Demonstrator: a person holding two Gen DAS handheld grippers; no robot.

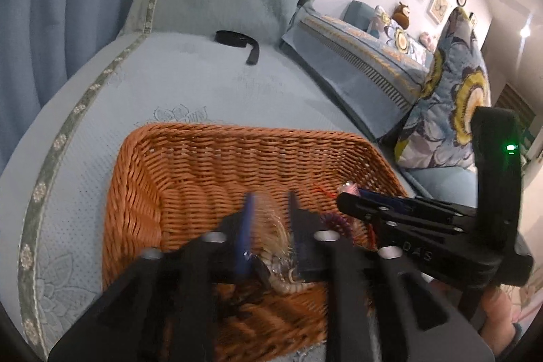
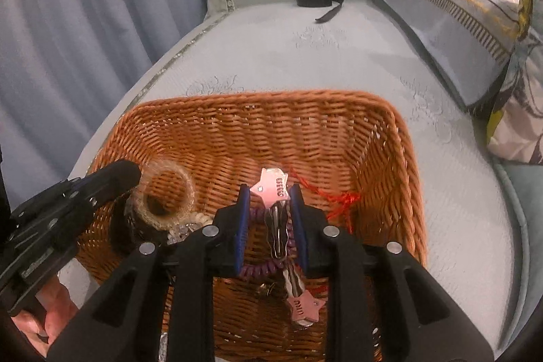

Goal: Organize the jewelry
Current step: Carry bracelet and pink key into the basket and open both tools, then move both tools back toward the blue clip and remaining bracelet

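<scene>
A woven orange basket point(image 1: 237, 133) point(image 2: 271, 99) sits on a pale blue couch seat. My left gripper point(image 1: 271, 197) hangs over its near part, jaws slightly apart, a fuzzy beige scrunchie point(image 1: 275, 223) point(image 2: 166, 192) loose between them. In the right wrist view the left gripper point(image 2: 130, 173) shows beside that scrunchie. My right gripper point(image 2: 269, 189) point(image 1: 344, 197) is over the basket, open a little, with a pink star hair clip point(image 2: 273, 187) standing between the pads and a gap beside its metal body. A second star clip point(image 2: 305, 307), a purple coil tie point(image 2: 261, 270) and red thread point(image 2: 339, 199) lie inside.
A black strap point(image 1: 239, 39) point(image 2: 319, 0) lies at the back of the seat. Patterned cushions point(image 1: 451, 97) point(image 2: 448, 12) lean at the right. Blue curtains point(image 2: 68, 22) hang at the left. A person's hands point(image 2: 51, 321) point(image 1: 499, 311) hold the gripper handles.
</scene>
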